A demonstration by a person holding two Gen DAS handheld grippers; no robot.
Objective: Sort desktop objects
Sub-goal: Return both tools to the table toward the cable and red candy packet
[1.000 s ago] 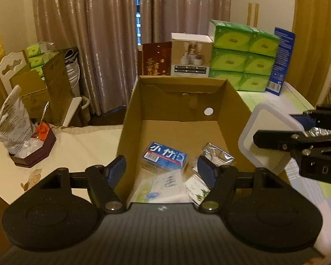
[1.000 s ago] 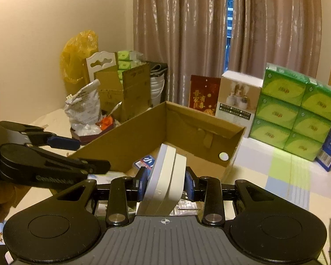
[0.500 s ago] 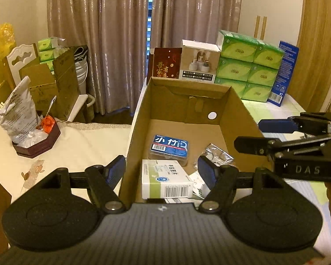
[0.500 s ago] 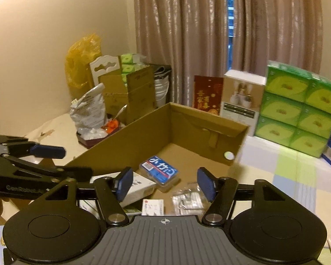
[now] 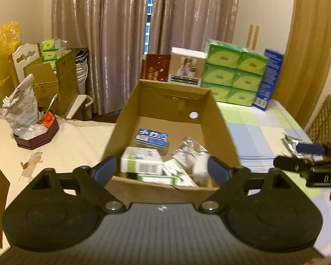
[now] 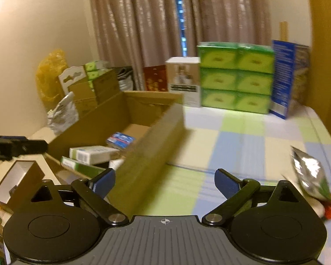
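Note:
An open cardboard box stands in the middle of the table. Inside lie a blue pack, a white and green carton, a silver foil packet and a blurred white case. My left gripper hovers just before the box's near wall; its jaws are opening with nothing between them. My right gripper is over the checked cloth beside the box's right wall, jaws opening and empty. Another silver packet lies to its right.
Green tissue packs, a blue carton and a white carton stand behind the box. A dark red tray with a crumpled bag sits left. A small brown open box is at the near left.
The right gripper let go of the white case, which now lies in the box, and swung out to the right. The left gripper drew back from the box and spread wider.

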